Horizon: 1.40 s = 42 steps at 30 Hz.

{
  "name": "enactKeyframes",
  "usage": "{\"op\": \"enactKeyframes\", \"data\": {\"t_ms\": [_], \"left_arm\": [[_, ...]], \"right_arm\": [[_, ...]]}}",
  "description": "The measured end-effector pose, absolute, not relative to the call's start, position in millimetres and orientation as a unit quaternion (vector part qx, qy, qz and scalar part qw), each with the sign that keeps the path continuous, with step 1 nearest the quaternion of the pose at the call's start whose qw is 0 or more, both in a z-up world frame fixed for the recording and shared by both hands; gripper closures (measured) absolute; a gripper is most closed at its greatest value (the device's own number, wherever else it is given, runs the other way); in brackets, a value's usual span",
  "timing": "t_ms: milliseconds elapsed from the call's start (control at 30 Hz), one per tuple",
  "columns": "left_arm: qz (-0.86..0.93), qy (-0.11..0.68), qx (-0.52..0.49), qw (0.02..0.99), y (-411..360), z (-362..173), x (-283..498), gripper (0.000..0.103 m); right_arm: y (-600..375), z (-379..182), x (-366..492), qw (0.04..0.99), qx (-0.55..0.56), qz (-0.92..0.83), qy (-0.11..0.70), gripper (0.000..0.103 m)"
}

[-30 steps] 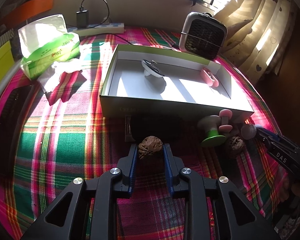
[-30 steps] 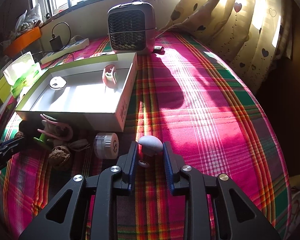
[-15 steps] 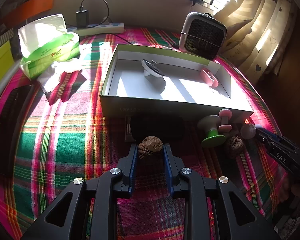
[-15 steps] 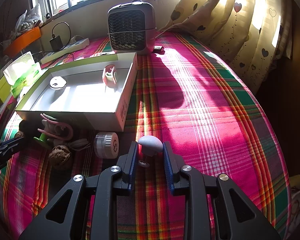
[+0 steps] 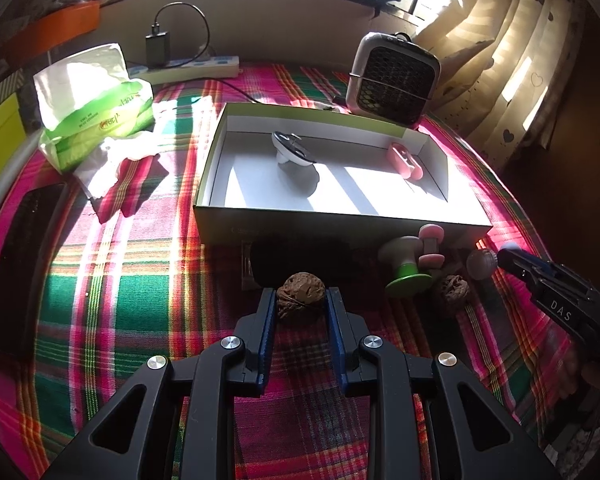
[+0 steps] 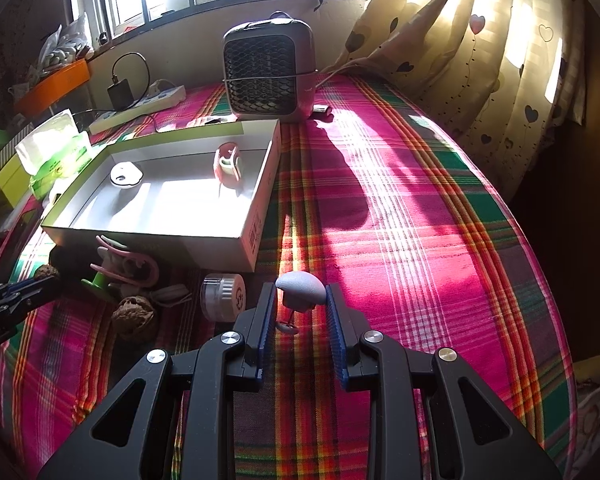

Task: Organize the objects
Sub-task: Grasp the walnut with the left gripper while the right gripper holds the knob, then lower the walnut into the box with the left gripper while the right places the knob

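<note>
My left gripper (image 5: 301, 298) is shut on a brown walnut (image 5: 301, 295), just above the plaid cloth in front of the white box (image 5: 340, 226). My right gripper (image 6: 301, 298) is shut on a small grey mushroom-shaped object (image 6: 300, 290); it also shows at the right in the left wrist view (image 5: 512, 258). The box (image 6: 256, 216) holds a white round item (image 5: 290, 150) and a pink clip (image 5: 404, 162). In front of the box lie a second walnut (image 5: 452, 288), a green-based mushroom toy (image 5: 406, 264), a pink toy (image 5: 430, 246) and a small clear jar (image 6: 222, 298).
A small grey fan (image 5: 394, 78) stands behind the box. A green tissue pack (image 5: 96, 112) and a power strip (image 5: 188, 70) lie at the back left. A dark flat object (image 5: 20, 264) lies at the left edge. Curtains (image 6: 480, 60) hang at the right.
</note>
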<state>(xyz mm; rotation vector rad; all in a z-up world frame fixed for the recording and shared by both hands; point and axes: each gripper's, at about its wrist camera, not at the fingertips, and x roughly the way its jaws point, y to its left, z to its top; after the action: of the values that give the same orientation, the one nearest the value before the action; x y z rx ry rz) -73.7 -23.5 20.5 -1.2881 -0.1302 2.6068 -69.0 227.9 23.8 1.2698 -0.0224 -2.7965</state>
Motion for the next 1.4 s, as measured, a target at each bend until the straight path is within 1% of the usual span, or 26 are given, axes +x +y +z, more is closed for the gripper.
{"op": "enactKeyframes", "data": {"t_ms": [533, 867, 1100, 1400], "left_arm": [[0.898, -0.041, -0.418, 0.136, -22, 50, -95, 0.081], [0.899, -0.042, -0.414, 0.138, -25, 56, -120, 0.081], [0.897, -0.041, -0.419, 0.136, -27, 53, -142, 0.081], [0.89, -0.038, -0.436, 0.127, -29, 39, -170, 0.081]], "right_arm": [[205, 56, -83, 0.076, 0.381, -0.921, -0.006, 0.077], [188, 70, -107, 0.101, 0.374, -0.922, -0.001, 0.077], [175, 68, -137, 0.124, 0.386, -0.914, -0.004, 0.077], [152, 57, -177, 0.125, 0.399, -0.908, 0.027, 0.077]]}}
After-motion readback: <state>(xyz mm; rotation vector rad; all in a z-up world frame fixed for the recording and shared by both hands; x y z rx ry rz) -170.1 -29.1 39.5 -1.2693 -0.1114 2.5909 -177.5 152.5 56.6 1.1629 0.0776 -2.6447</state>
